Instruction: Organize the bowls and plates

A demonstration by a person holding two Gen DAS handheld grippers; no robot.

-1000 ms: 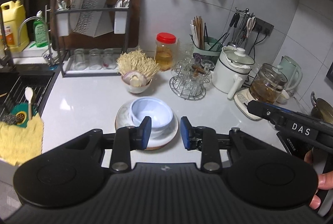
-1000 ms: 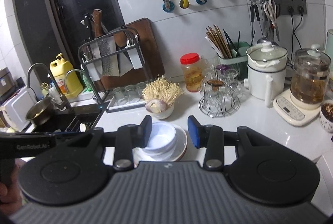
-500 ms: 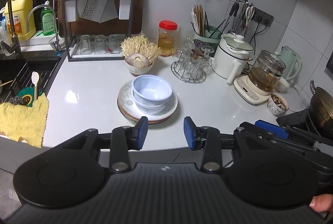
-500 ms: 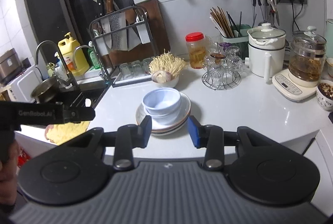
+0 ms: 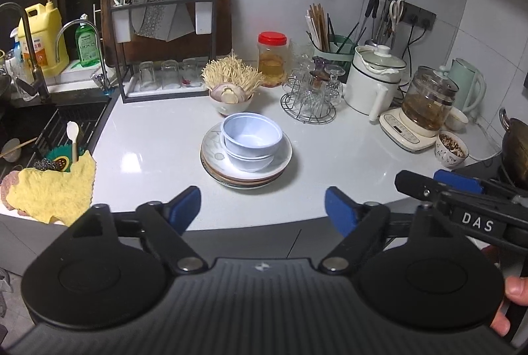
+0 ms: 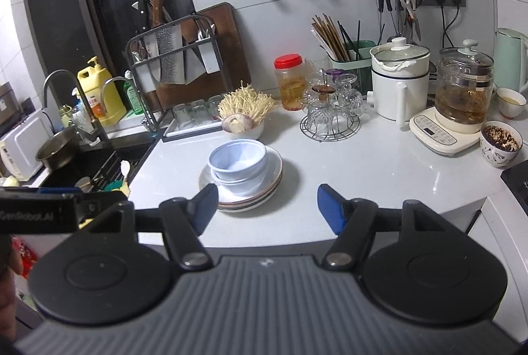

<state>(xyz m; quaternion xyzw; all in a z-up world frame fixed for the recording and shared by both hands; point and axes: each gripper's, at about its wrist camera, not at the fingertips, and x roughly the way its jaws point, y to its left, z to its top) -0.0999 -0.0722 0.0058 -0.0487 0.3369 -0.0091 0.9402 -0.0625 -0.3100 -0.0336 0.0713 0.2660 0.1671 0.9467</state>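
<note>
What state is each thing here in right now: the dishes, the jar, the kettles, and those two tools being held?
Bowls: two nested, upright, empty, on the plates.
Plates: stacked on the counter.
Jar: red lid on.
White pot: lid on.
Glass kettle: lid on, brown liquid inside.
Left tool: just opened wide, nothing between its jaws.
Right tool: just opened, holding nothing.

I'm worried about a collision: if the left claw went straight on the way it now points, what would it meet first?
Probably the stack of plates carrying two nested pale blue bowls. The left claw, jaws just opened and empty, hangs before the white countertop's edge. Depth is unclear.
</note>
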